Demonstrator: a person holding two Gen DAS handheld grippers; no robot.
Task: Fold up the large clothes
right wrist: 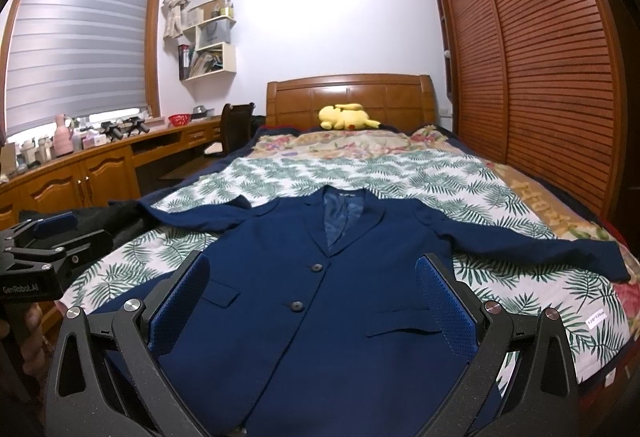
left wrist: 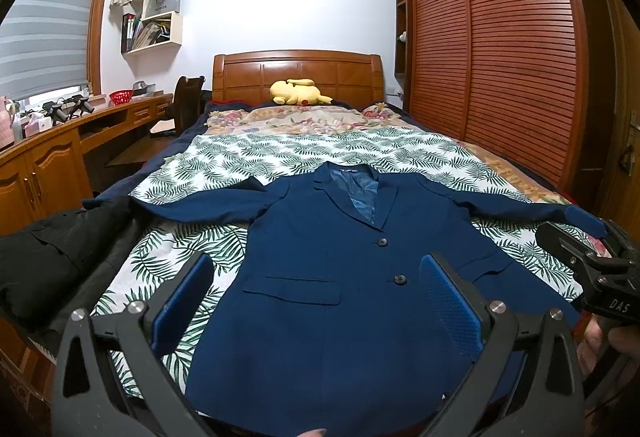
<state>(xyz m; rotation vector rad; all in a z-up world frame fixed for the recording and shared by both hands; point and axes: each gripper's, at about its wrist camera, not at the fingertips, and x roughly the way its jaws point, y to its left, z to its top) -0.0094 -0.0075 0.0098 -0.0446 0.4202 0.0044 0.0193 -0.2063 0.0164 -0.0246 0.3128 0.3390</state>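
Bed [left wrist: 280, 153] | blazer [left wrist: 340, 277] spread flat | both grippers' jaws apart above hem

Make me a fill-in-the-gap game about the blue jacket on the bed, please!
1. The blue jacket lies flat with both sleeves spread ____.
2. Down its front you can see ____ dark buttons.
3. The yellow plush toy lies by the wooden ____ at the far end of the bed.
4. The left tongs and right tongs are both ____, holding nothing.

Missing words: out; two; headboard; open
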